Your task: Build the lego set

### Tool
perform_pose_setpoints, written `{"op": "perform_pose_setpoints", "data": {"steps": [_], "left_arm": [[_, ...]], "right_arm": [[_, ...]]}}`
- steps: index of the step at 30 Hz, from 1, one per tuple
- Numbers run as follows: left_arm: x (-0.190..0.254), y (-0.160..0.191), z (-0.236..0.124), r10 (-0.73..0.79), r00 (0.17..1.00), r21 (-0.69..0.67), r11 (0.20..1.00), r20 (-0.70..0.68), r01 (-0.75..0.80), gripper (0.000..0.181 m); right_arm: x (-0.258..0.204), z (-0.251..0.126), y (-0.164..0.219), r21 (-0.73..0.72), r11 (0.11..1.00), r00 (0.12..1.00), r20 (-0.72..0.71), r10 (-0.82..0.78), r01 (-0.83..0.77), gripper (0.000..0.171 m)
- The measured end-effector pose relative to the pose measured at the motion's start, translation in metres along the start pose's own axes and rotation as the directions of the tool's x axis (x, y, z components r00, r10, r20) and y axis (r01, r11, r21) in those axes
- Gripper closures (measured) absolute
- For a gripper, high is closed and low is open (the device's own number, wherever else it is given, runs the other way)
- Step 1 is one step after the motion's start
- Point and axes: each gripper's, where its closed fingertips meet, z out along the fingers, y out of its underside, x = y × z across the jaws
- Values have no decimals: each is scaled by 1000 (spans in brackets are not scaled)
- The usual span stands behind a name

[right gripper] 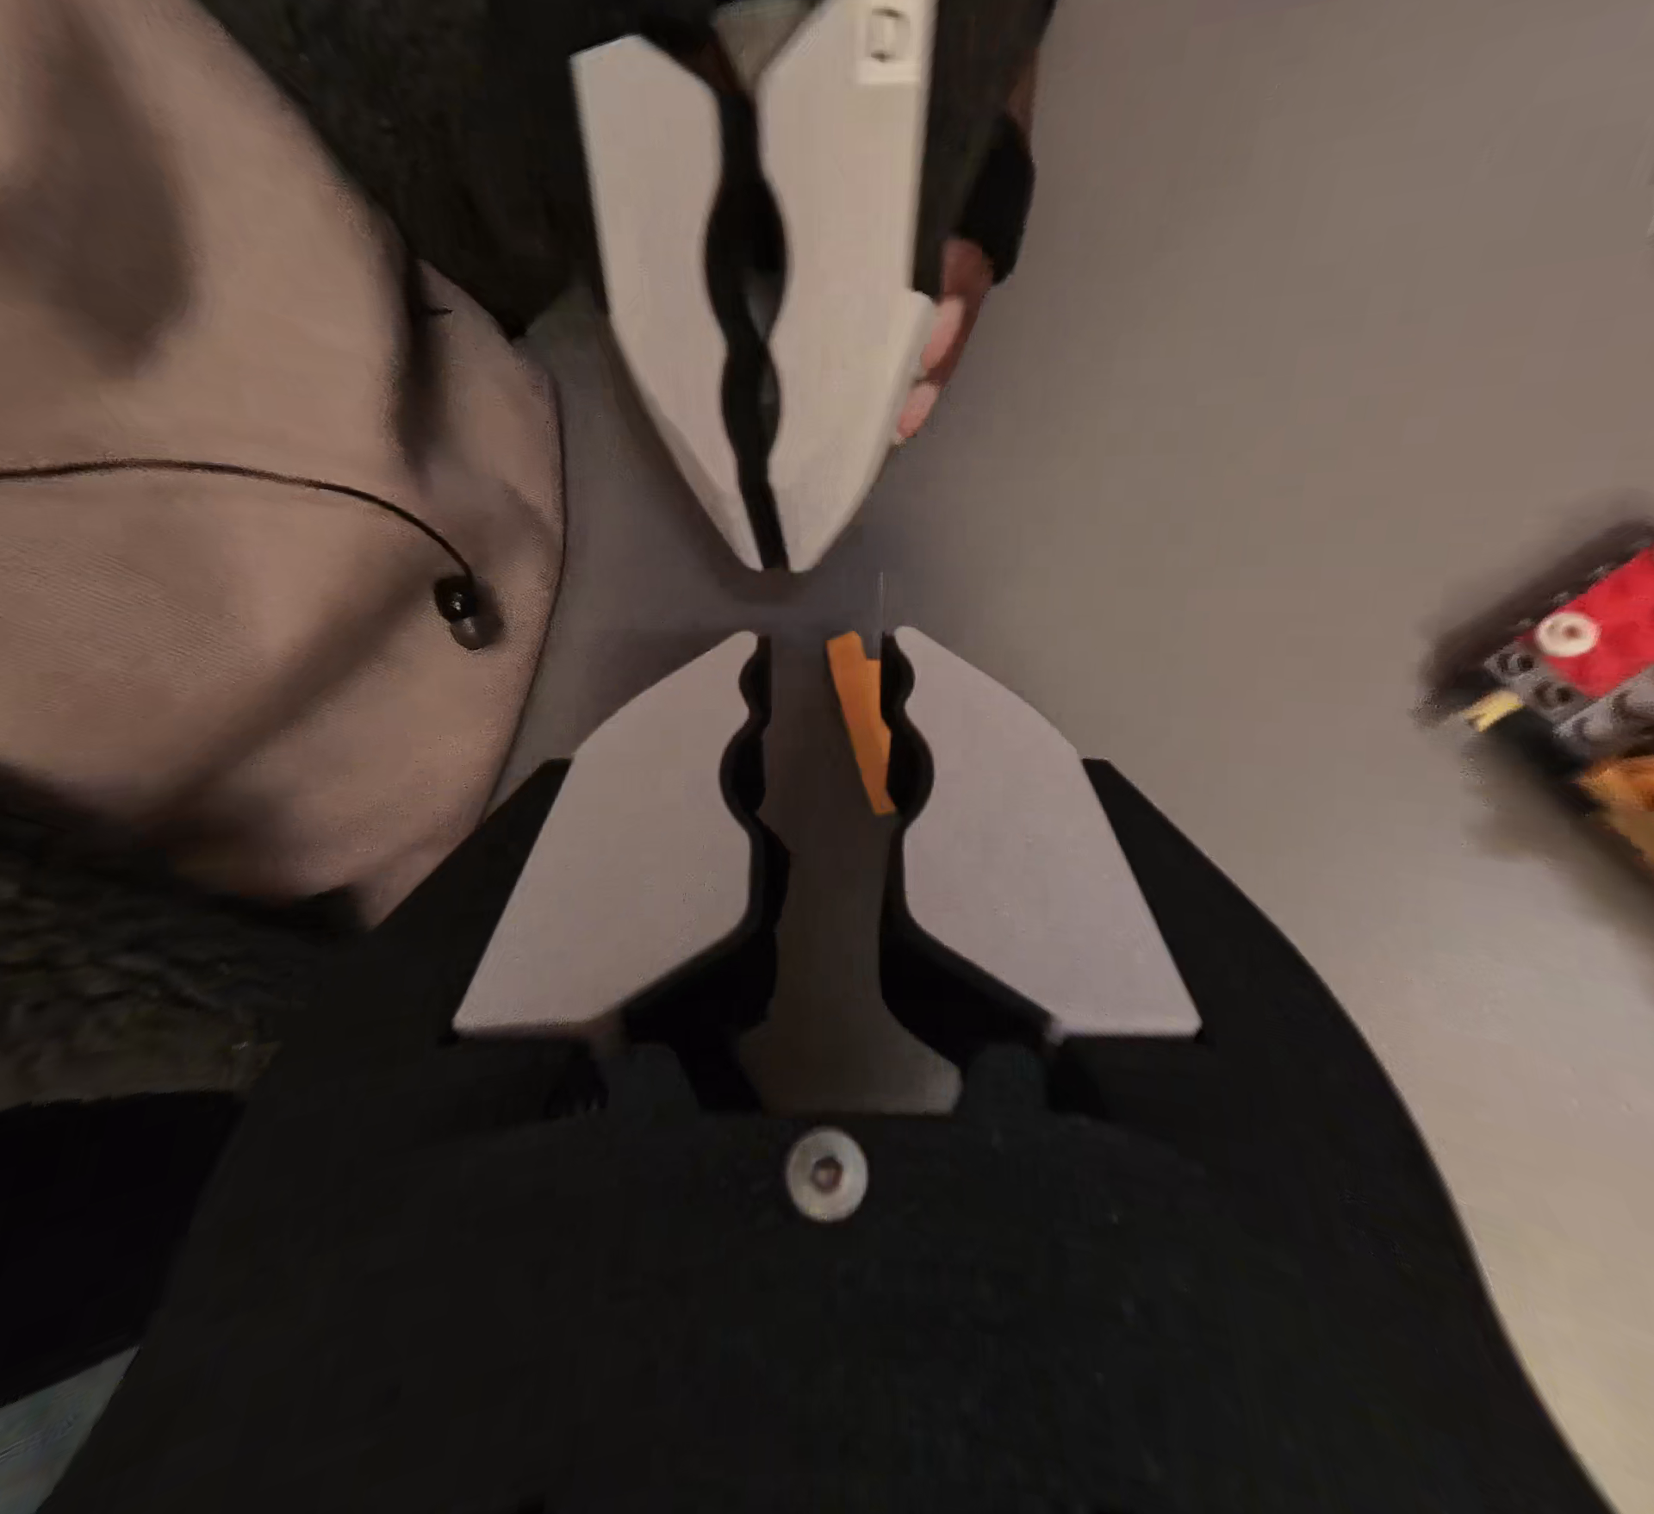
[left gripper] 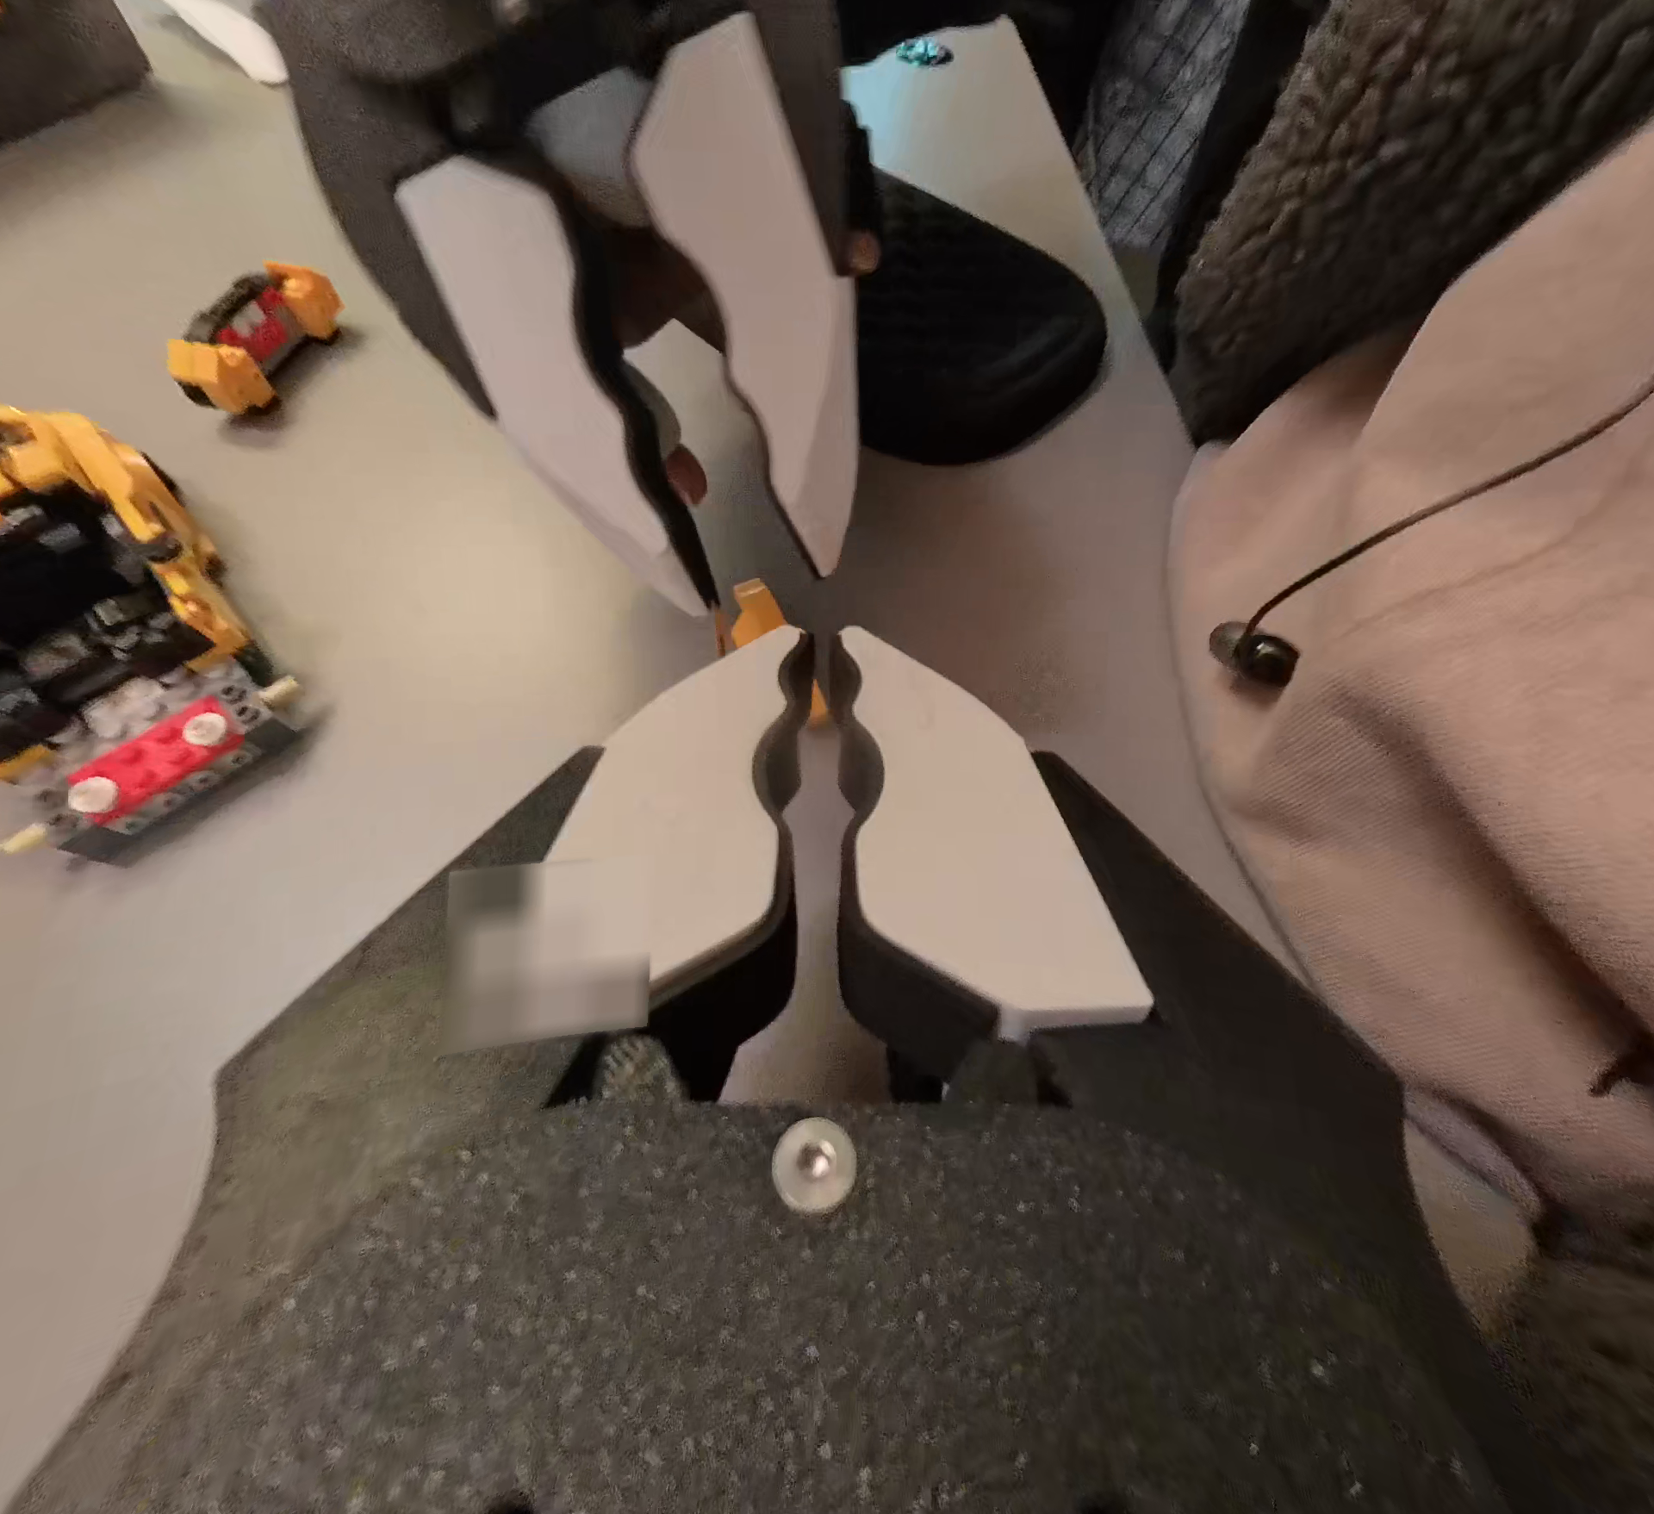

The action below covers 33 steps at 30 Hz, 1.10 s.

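Orange piece (right gripper: 861,719) between right tool (right gripper: 828,647) fingertips, touching right finger.

I find no readable text, number, brand or sign in either view. One pale patch on my left gripper (left gripper: 821,647), on the near left finger, is blurred over and shows nothing legible. In the right wrist view, a small white rectangular sticker (right gripper: 889,34) sits on the far end of that same gripper's finger; its marking is too blurred to make out.
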Motion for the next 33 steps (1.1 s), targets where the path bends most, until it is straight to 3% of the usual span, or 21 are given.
{"op": "perform_pose_setpoints", "data": {"steps": [2,6,10,15,20,33], "left_arm": [[-1,0,-1,-56,998,12,998,-25,56,178],[-3,0,0,-21,1000,9,1000,2,21,177],[-9,1,1,155,981,-27,988,114,-153,170],[-14,-6,-1,369,898,-73,929,239,-362,164],[-11,-6,0,504,819,-127,863,273,-489,165],[-5,-3,3,574,779,-160,819,254,-551,175]], "right_arm": [[-6,-2,-3,35,999,999,-30,-33,34,148],[-9,-7,-1,100,995,999,-21,24,-22,148],[-12,-11,-1,147,983,994,39,102,-106,149],[-16,-11,-4,164,967,977,123,177,-196,150],[-20,-5,-5,150,951,949,207,237,-270,150],[-23,-1,-5,132,939,922,273,275,-319,151]]}}
